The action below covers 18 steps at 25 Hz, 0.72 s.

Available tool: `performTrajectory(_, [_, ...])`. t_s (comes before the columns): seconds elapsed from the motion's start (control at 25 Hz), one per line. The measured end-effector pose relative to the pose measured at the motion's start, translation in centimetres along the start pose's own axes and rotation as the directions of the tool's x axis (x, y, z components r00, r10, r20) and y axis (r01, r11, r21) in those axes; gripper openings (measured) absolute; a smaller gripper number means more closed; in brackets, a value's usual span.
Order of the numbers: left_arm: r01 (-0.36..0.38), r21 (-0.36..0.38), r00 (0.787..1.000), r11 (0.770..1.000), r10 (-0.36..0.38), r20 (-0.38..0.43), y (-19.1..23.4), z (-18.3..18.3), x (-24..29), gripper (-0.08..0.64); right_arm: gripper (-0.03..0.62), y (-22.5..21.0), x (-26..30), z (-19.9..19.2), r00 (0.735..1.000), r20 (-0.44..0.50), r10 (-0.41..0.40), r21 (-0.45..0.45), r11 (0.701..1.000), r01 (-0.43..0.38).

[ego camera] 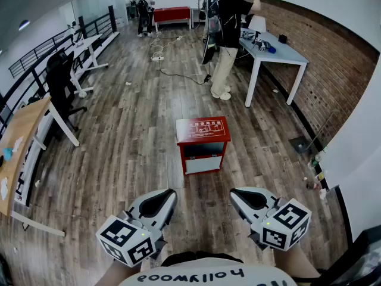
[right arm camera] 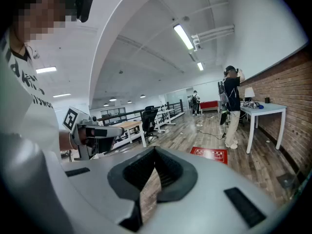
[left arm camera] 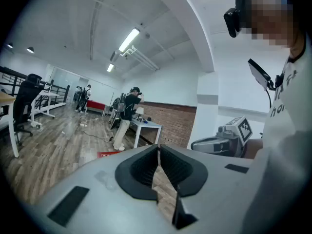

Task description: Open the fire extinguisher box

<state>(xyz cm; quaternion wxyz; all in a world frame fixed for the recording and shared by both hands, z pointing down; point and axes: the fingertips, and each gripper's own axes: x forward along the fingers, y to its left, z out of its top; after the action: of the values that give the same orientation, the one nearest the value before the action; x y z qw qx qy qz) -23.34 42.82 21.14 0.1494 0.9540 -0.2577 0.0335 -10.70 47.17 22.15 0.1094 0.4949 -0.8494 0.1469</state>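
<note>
At twelve o'clock in the head view, the red box stands on the wood floor, well apart from the left gripper and right gripper. A brick wall is at two.

Left gripper view: jaws together, empty, box at nine.

Right gripper view: likewise, box at one.

Best to step closer and part the jaws before reaching for the lid.

I wear a white T-shirt with black lettering. My left gripper and right gripper have pale grey shells, black ribbed jaw pads and black-and-white marker cubes.
</note>
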Motion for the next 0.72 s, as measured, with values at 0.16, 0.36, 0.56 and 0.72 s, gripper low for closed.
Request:
performTrajectory(0.16, [0.003, -0.002, 1.000, 1.000, -0.003, -0.002, 0.2, 0.2, 0.2, 0.021, 0.009, -0.1, 0.4, 0.2, 1.000, -0.003, 0.009, -0.002, 1.000, -0.009])
performTrajectory(0.36, [-0.002, -0.003, 1.000, 1.000, 0.002, 0.000, 0.4, -0.1, 0.5, 0.021, 0.009, -0.6, 0.4, 0.4, 1.000, 0.024, 0.001, -0.014, 1.000, -0.001])
performTrajectory(0.56, [-0.010, -0.011, 1.000, 1.000, 0.010, -0.005, 0.7, -0.3, 0.8, 0.021, 0.011, -2.0, 0.1, 0.8, 0.998, 0.063, -0.021, -0.008, 1.000, 0.022])
performTrajectory(0.72, [-0.015, -0.024, 1.000, 1.000, 0.015, -0.009, 0.9, -0.8, 1.2, 0.021, 0.011, -1.9, 0.1, 0.7, 0.998, 0.059, 0.001, -0.061, 0.998, 0.003])
